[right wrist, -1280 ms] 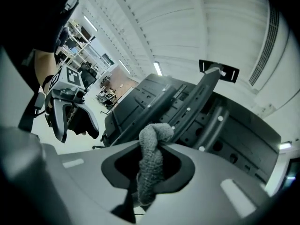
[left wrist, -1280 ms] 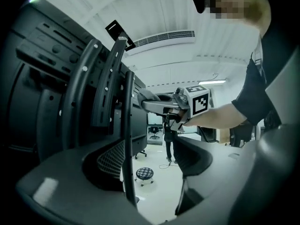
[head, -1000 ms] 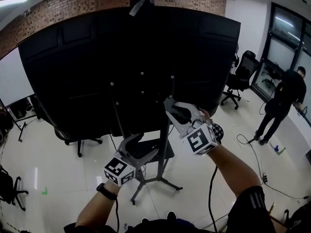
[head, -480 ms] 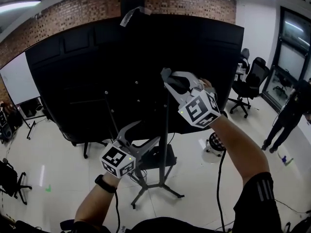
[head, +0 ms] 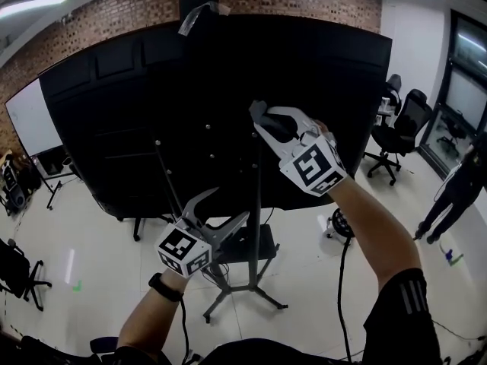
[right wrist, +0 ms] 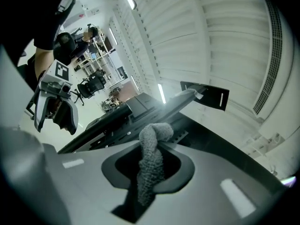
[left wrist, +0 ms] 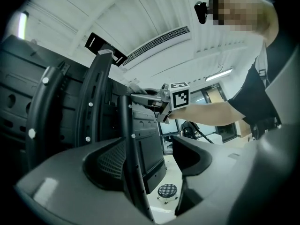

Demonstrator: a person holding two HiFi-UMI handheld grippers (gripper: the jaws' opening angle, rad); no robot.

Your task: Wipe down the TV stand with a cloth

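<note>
The right gripper (head: 262, 119) is higher now than it was a second ago. It has gone up the pole (head: 257, 204) of the TV stand (head: 228, 286), from the low part to a spot high up, by the middle of the big black TV back (head: 129, 90). Its jaws are pinching a grey fluffy cloth (right wrist: 152, 156). The cloth is twisted and pokes out past the jaw tips toward the black parts. I cannot tell if the cloth is touching the pole. The left gripper (head: 227, 207) has hardly moved. It sits lower, near the bottom edge of the TV, with its jaws spread wide. A thin black bar (left wrist: 127, 139) stands between them, but they are not squeezing it. I think the wiping is going up the pole, and the shelf (head: 255, 242) and the feet down low may still need a rub.
</note>
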